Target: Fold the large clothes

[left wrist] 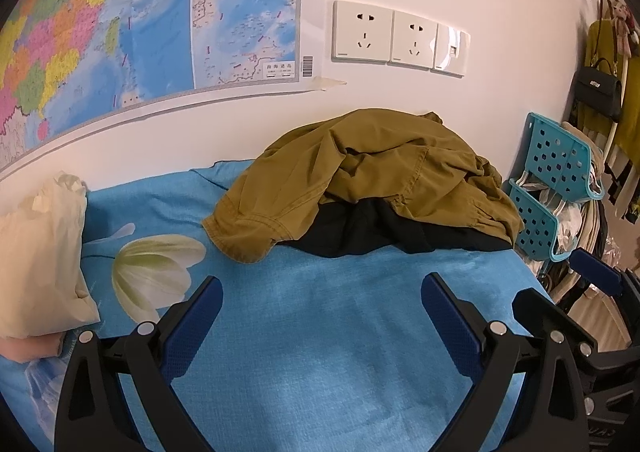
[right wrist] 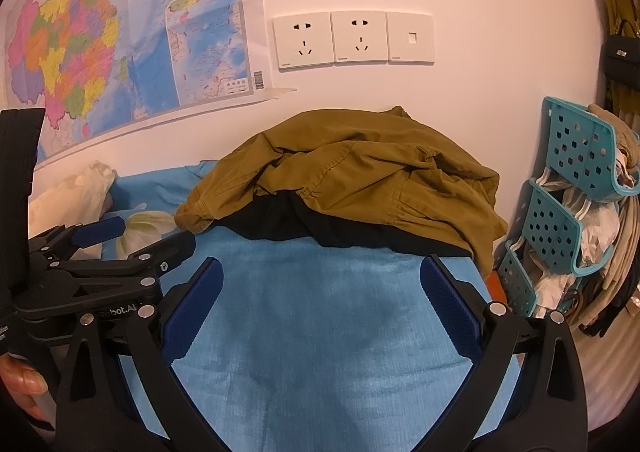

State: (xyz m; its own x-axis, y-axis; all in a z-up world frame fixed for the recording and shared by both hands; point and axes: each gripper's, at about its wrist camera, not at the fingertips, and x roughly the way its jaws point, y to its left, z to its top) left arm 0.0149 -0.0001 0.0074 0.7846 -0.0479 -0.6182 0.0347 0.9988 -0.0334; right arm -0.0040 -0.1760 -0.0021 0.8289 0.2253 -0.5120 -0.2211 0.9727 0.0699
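An olive-brown jacket (left wrist: 372,176) lies crumpled in a heap on the blue bed cover (left wrist: 320,332), close to the wall, with a black garment (left wrist: 360,228) showing under its front edge. The right wrist view shows the jacket (right wrist: 352,180) and the black garment (right wrist: 280,220) too. My left gripper (left wrist: 322,284) is open and empty, above the cover short of the heap. My right gripper (right wrist: 322,266) is open and empty, its fingertips close to the heap's front edge. The left gripper (right wrist: 136,236) shows at the left of the right wrist view.
A cream pillow (left wrist: 36,252) lies at the left. A teal perforated rack (left wrist: 556,180) with clothes and hangers stands right of the bed. A map (left wrist: 120,20) and wall sockets (left wrist: 400,36) are on the wall behind. A black handbag (left wrist: 598,88) hangs at the far right.
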